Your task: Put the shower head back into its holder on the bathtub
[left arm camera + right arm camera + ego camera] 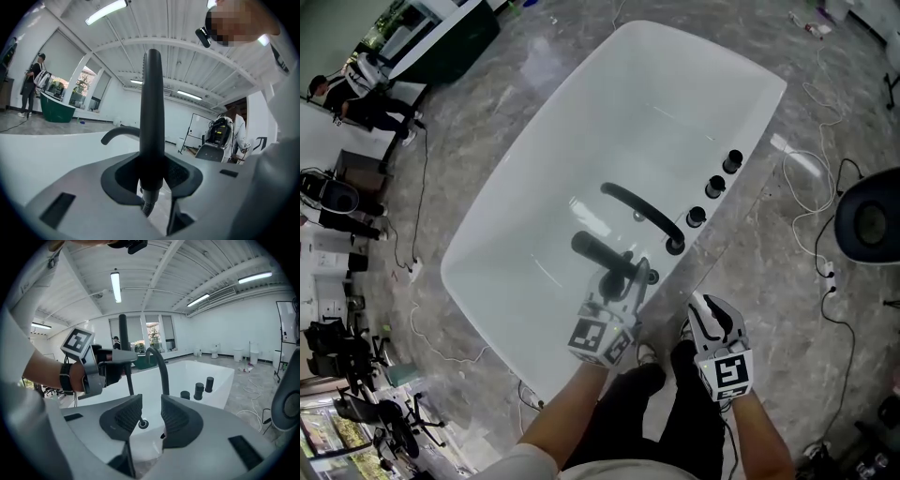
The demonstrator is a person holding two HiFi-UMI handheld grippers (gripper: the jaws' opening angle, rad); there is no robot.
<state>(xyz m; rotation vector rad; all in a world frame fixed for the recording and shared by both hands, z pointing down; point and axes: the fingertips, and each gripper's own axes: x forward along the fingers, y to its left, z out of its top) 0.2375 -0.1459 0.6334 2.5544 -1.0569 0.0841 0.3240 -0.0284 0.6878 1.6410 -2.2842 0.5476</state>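
The black shower head (598, 250) is a long wand held over the white bathtub (581, 141), near its front rim. My left gripper (623, 278) is shut on its handle. In the left gripper view the shower head (152, 108) stands upright between the pads of the left gripper (152, 180), with its hose (147, 206) hanging below. The right gripper view shows the hose (131, 390) running down into the small round holder (143, 424) on the tub rim. My right gripper (151, 414) is open and empty, aimed at that holder. It hovers beside the tub (705, 307).
A black arched spout (643, 212) and three black knobs (715, 186) stand along the tub's right rim. White cables (811, 187) and a round black unit (872, 222) lie on the marble floor to the right. A person (358, 94) stands far left.
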